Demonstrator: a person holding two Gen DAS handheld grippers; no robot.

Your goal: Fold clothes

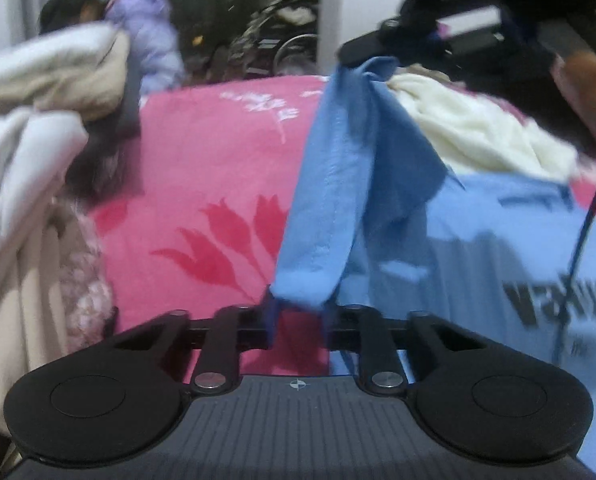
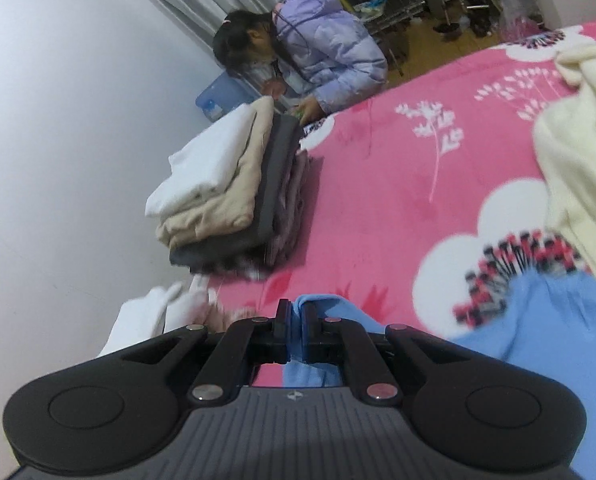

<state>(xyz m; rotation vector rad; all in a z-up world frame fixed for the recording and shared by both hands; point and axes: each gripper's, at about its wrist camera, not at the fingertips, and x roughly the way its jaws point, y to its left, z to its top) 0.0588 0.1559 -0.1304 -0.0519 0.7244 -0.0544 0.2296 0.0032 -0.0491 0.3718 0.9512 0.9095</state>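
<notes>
So, left wrist view first: our left claw [image 1: 298, 320] has its jaws pinched in on a hem of the blue T-shirt [image 1: 338, 200], fabric bunched right between the pads. The right claw [image 1: 362, 50] shows up top, gripping another corner, so a strip of the shirt hangs stretched between the two while the rest, the side with dark lettering, sprawls on the pink floral blanket [image 1: 217, 140] covering the bed. It's a thin, floppy knit, light as anything, and we reckon it'll sag and twist wherever it isn't held, so edges and seams are the places to grab.

Right wrist view: the right claw [image 2: 295, 320] is nearly fully closed on a fold of the same blue shirt [image 2: 538, 320], cloth sticking out above and below the pads. Further back on the blanket sits a stack of folded clothes [image 2: 225, 192], a cream fleece [image 2: 578, 152] off to the right, and a person in a lilac puffer jacket [image 2: 330, 44] bent over by the bed.
</notes>
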